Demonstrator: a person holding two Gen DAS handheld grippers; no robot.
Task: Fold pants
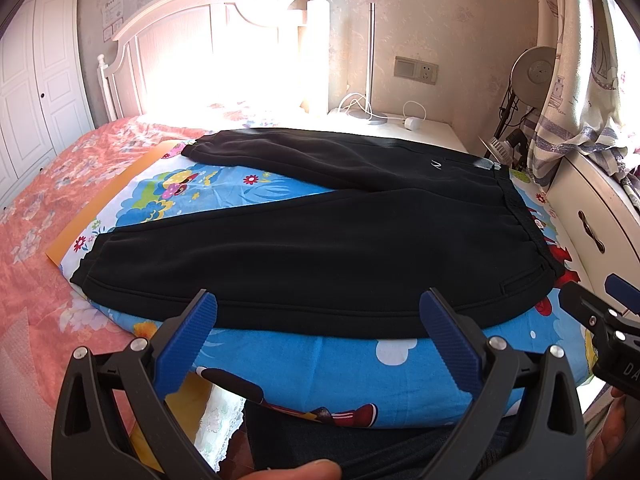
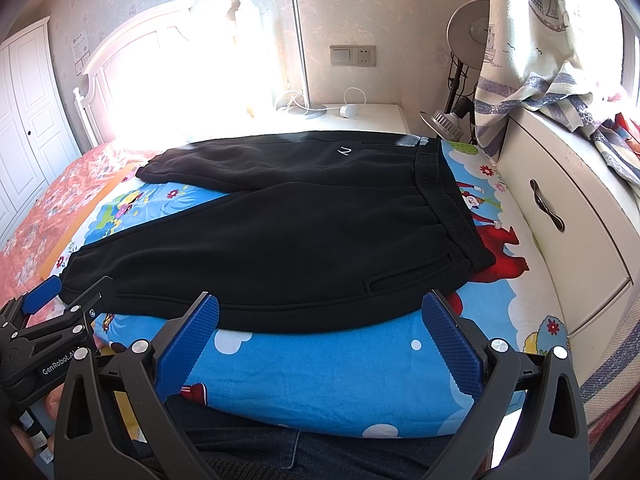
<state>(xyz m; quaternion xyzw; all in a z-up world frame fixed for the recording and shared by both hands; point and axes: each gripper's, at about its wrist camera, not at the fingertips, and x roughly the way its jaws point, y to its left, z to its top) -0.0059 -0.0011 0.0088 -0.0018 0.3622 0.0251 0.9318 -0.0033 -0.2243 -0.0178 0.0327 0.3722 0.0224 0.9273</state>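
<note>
Hovering at the near edge, I hold the left gripper [image 1: 318, 312] and right gripper [image 2: 320, 314] with jaws released (nothing grasped), because the black pants [image 2: 280, 232] lie spread flat on the bed [image 2: 328, 364], legs apart.

Bare blue sheet [image 2: 328, 364] at 6 o'clock gives open approach; the white cabinet [image 2: 560, 216] walls off 3 o'clock.

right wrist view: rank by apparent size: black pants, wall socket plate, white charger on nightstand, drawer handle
1. black pants, by far the largest
2. drawer handle
3. wall socket plate, close to the handle; the handle is nearer the camera, so this order is unsure
4. white charger, the smallest
</note>
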